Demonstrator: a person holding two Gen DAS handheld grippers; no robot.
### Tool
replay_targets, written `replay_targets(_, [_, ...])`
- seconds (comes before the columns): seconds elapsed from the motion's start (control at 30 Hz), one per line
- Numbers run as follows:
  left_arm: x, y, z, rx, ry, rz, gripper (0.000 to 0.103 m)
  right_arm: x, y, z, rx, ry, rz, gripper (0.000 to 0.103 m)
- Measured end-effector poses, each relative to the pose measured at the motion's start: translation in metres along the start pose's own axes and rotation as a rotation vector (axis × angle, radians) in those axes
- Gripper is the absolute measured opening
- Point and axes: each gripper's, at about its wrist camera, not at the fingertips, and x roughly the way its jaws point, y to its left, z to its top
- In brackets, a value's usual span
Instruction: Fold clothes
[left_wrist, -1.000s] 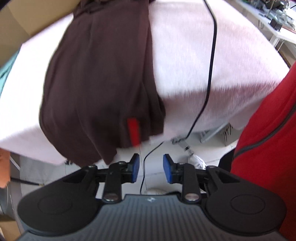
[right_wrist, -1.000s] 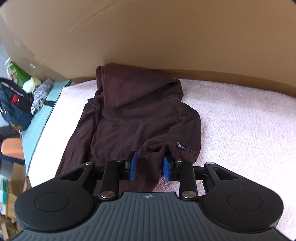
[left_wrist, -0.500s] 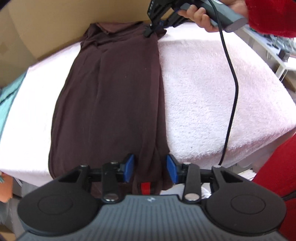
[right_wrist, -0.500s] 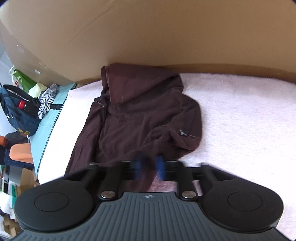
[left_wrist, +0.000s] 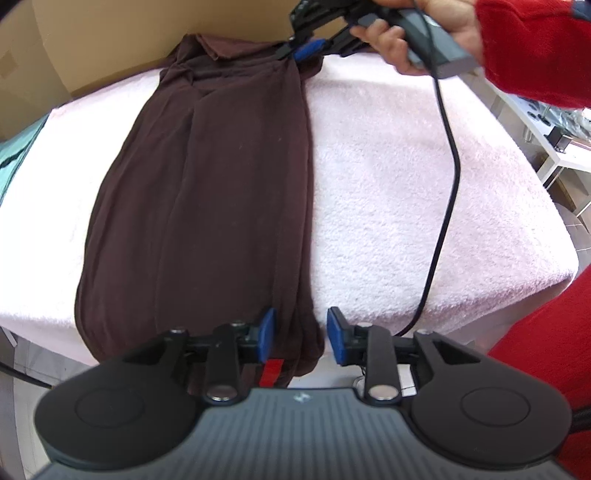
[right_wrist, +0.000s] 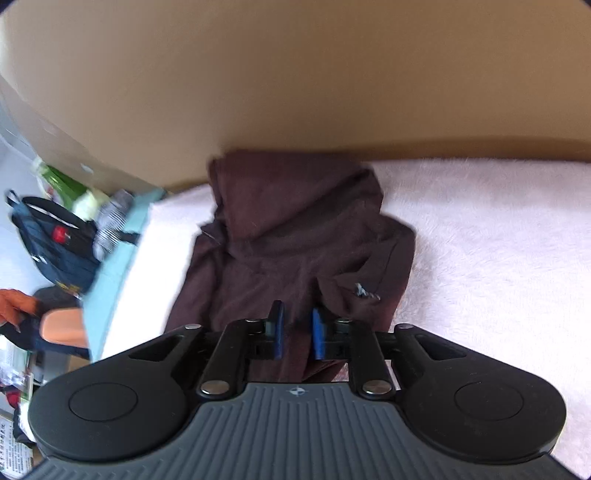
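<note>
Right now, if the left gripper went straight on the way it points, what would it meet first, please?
Most likely the brown garment: its hem edge already lies between the left gripper fingers, whose jaws have just been opening. Beyond it lies the pink towel. Depth is hard to judge here.

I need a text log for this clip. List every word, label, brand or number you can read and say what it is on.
No text reads clearly in either view.
Small light mark on the brown garment: blurred, unreadable.
Red tag at the garment's hem: no print visible.
Small emblem on each gripper body: a symbol, no letters.
Printed papers at the lower left edge: too small and blurred.
</note>
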Motion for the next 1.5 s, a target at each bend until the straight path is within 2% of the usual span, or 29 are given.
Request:
replay_targets(0.07, [0.001, 0.000, 0.002, 0.001, -0.006, 0.004, 0.038, -0.015, -0.002, -0.005, -0.025, -0.002, -0.001, 0.028])
replay_targets(0.13, [0.003, 0.001, 0.002, -0.004, -0.009, 0.000, 0.038, -0.019, -0.007, -0.010, 0.003, 0.024, 0.016, 0.034])
replay_targets(0.27, [0.011, 0.004, 0.007, 0.020, 0.009, 0.002, 0.040, -0.010, -0.013, -0.013, 0.086, 0.039, 0.040, 0.035])
replay_targets(0.33, [0.013, 0.005, 0.008, 0.024, 0.015, -0.003, 0.044, -0.002, -0.012, -0.010, 0.106, 0.031, 0.032, 0.035])
replay_targets(0.4, [0.014, 0.005, 0.008, 0.028, 0.017, -0.002, 0.044, 0.007, -0.007, -0.006, 0.096, 0.014, -0.003, 0.034])
replay_targets(0.43, [0.014, 0.005, 0.008, 0.030, 0.018, 0.001, 0.045, 0.011, -0.005, -0.003, 0.088, 0.006, -0.016, 0.024])
replay_targets(0.47, [0.013, 0.004, 0.008, 0.033, 0.018, 0.004, 0.045, 0.015, -0.004, 0.000, 0.082, 0.003, -0.013, 0.006])
replay_targets(0.53, [0.011, 0.002, 0.006, 0.033, 0.018, 0.011, 0.045, 0.022, -0.001, 0.007, 0.069, -0.003, -0.007, 0.002])
replay_targets(0.57, [0.011, 0.002, 0.006, 0.029, 0.018, 0.013, 0.045, 0.023, 0.001, 0.011, 0.066, -0.016, 0.015, 0.002])
replay_targets(0.63, [0.013, 0.001, 0.007, 0.026, 0.016, 0.016, 0.049, 0.017, 0.007, 0.016, 0.060, -0.074, 0.135, 0.002])
replay_targets(0.67, [0.013, 0.001, 0.008, 0.024, 0.015, 0.017, 0.049, 0.019, 0.010, 0.017, 0.041, -0.080, 0.143, 0.002])
replay_targets(0.83, [0.016, -0.002, 0.007, 0.031, 0.018, 0.020, 0.055, 0.052, 0.009, 0.020, -0.032, 0.005, -0.012, 0.001])
replay_targets(0.9, [0.016, -0.002, 0.006, 0.027, 0.020, 0.016, 0.056, 0.049, 0.000, 0.022, 0.013, 0.023, 0.017, 0.005])
replay_targets(0.97, [0.015, -0.002, 0.006, 0.024, 0.021, 0.012, 0.057, 0.036, -0.008, 0.022, 0.043, 0.005, 0.054, 0.017])
replay_targets(1.03, [0.016, -0.002, 0.005, 0.025, 0.022, 0.005, 0.061, 0.017, -0.013, 0.017, 0.037, -0.016, 0.068, 0.018])
replay_targets(1.1, [0.018, -0.002, 0.006, 0.026, 0.022, 0.001, 0.063, -0.001, -0.017, 0.011, 0.029, -0.024, 0.076, 0.024])
replay_targets(1.2, [0.018, 0.000, 0.005, 0.021, 0.021, -0.005, 0.063, -0.004, -0.022, 0.000, 0.053, -0.001, 0.075, 0.024])
replay_targets(1.33, [0.018, 0.003, 0.008, -0.003, 0.030, -0.021, 0.065, 0.016, -0.014, -0.005, 0.036, 0.016, 0.062, 0.024])
replay_targets(1.37, [0.018, 0.004, 0.009, -0.008, 0.033, -0.024, 0.065, 0.023, -0.015, -0.004, 0.047, 0.022, 0.058, 0.021])
replay_targets(1.4, [0.019, 0.003, 0.009, -0.003, 0.035, -0.024, 0.065, 0.028, -0.016, -0.002, 0.065, 0.020, 0.058, 0.017])
replay_targets(1.5, [0.020, 0.002, 0.010, 0.011, 0.038, -0.016, 0.065, 0.037, -0.026, 0.010, 0.158, -0.025, 0.066, 0.017])
